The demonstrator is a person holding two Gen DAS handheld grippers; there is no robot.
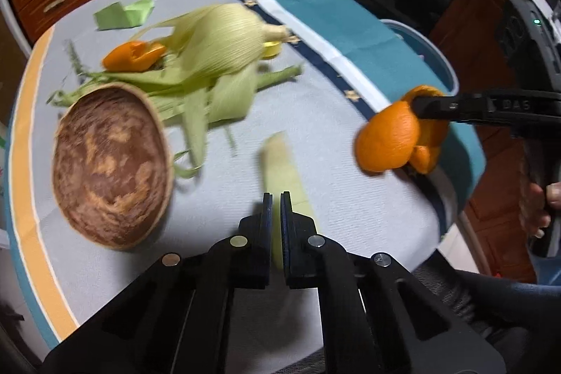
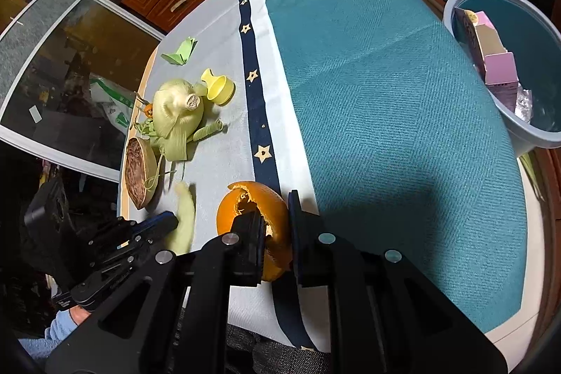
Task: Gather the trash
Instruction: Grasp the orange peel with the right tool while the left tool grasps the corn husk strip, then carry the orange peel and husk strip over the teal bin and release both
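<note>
A pale green corn husk strip (image 1: 280, 160) lies on the grey tablecloth, and my left gripper (image 1: 277, 198) is shut on its near end. In the right wrist view that same gripper (image 2: 170, 221) pinches the strip (image 2: 186, 216) from the left. My right gripper (image 2: 277, 211) is shut on a hollow orange peel (image 2: 242, 198), one finger inside the torn opening and one outside. From the left wrist view the peel (image 1: 389, 139) hangs from the right gripper (image 1: 419, 104) near the table's right edge.
A pile of corn husks (image 1: 217, 41), another orange peel piece (image 1: 135, 55), a wooden bowl (image 1: 112, 163), folded green paper (image 1: 122, 13) and a small yellow cup (image 2: 219, 88) sit on the table. A blue-grey bin (image 2: 526, 135) holding a pink carton stands beyond the teal cloth.
</note>
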